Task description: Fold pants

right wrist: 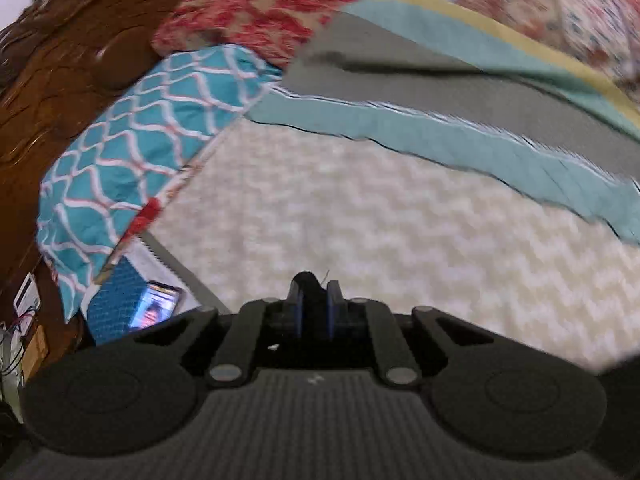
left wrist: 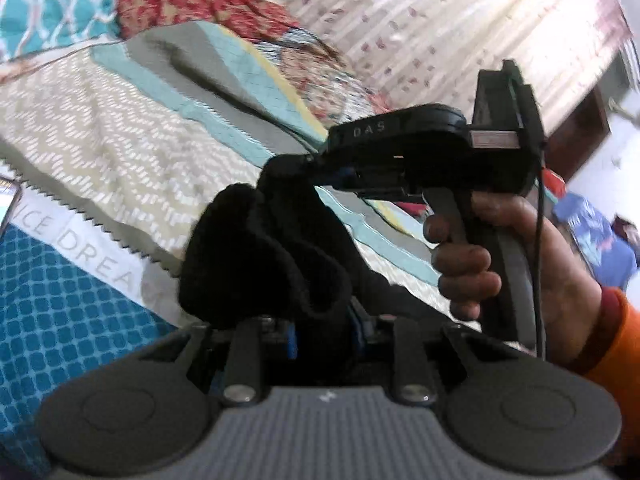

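Observation:
The black pants [left wrist: 260,260] hang bunched in the air above the bed, a thick fold of them right in front of my left gripper [left wrist: 324,332]. Its blue pads are closed on the cloth, which hides most of both fingers. My right gripper [left wrist: 296,162] reaches in from the right, held by a person's hand [left wrist: 472,264], and its tip pinches the upper edge of the same bundle. Seen from the right wrist, the right gripper [right wrist: 314,300] is shut, with a small tuft of black pants [right wrist: 306,280] sticking up between its pads.
Below lies a bedspread [right wrist: 380,220] with a beige zigzag pattern and teal and grey bands. A teal patterned pillow [right wrist: 140,152] and a red floral blanket [right wrist: 260,8] lie by the wooden headboard [right wrist: 60,60]. A lit phone [right wrist: 154,304] rests at the bed's edge.

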Motion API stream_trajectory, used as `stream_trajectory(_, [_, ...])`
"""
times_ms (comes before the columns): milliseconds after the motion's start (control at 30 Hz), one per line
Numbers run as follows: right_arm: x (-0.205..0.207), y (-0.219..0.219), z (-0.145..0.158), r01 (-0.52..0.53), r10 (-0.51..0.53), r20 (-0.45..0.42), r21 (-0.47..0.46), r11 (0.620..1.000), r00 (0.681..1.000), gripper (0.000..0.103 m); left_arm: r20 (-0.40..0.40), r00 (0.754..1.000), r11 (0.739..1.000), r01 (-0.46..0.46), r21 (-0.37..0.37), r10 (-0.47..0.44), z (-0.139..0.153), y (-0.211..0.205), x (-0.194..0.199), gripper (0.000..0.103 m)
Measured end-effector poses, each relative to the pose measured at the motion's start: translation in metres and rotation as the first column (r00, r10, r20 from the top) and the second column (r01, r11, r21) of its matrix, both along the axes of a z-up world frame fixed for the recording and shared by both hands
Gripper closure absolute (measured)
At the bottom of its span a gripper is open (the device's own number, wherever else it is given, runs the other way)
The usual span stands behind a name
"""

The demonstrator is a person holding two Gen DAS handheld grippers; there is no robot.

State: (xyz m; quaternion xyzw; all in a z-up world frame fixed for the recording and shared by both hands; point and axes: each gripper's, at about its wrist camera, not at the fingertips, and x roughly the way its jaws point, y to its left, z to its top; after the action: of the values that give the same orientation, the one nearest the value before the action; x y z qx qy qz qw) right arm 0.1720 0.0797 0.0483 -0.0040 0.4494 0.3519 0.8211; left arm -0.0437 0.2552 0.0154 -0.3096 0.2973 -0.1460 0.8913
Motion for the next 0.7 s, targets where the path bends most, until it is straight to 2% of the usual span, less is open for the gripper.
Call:
stream_trajectory(100, [-0.001, 0.029, -0.013, -0.028, 0.028, -0.003, -0.021, 0.999, 1.0, 0.089, -0.034, 0.999, 1.0, -0.026, -0.008, 0.025, -0.01, 0.009, 0.004, 0.081])
stream_trajectory(200, [0.0, 0.046, -0.022, -0.064, 0.064, 0.005, 0.009, 0.998, 0.998, 0.089, -0.076, 0.995, 0.998, -0.06, -0.021, 0.059, -0.022, 0.019, 0.008, 0.081])
stream_trajectory(333, [-0.001, 0.053, -0.031, -0.064, 0.064, -0.002, -0.015, 0.998, 0.998, 0.082, -0.125, 0.986, 0.988, -0.122, -0.094, 0.11, -0.037, 0.038, 0.014, 0.08])
stream_trajectory(367, [0.001, 0.051, -0.033, -0.066, 0.066, -0.011, -0.013, 0.998, 0.998, 0.077, -0.134, 0.984, 0.986, -0.133, -0.102, 0.119, -0.039, 0.041, 0.015, 0.08])
stream_trajectory(400, [0.001, 0.046, -0.031, -0.056, 0.056, -0.011, 0.002, 0.998, 0.998, 0.062, -0.137, 0.983, 0.984, -0.14, -0.108, 0.124, -0.04, 0.043, 0.016, 0.079])
stream_trajectory(433, [0.001, 0.037, -0.027, -0.03, 0.03, 0.001, 0.027, 0.999, 1.0, 0.053, -0.14, 0.982, 0.983, -0.144, -0.115, 0.128, -0.041, 0.045, 0.016, 0.078])
stream_trajectory(567, [-0.009, -0.009, -0.004, 0.024, -0.033, 0.068, 0.132, 0.991, 0.997, 0.053, -0.131, 0.982, 0.979, -0.154, -0.136, 0.136, -0.042, 0.053, 0.019, 0.077])
stream_trajectory(700, [-0.032, -0.054, 0.0, 0.035, -0.046, 0.055, 0.191, 0.981, 0.997, 0.055, -0.126, 0.979, 0.972, -0.18, -0.152, 0.161, -0.043, 0.058, 0.022, 0.08])
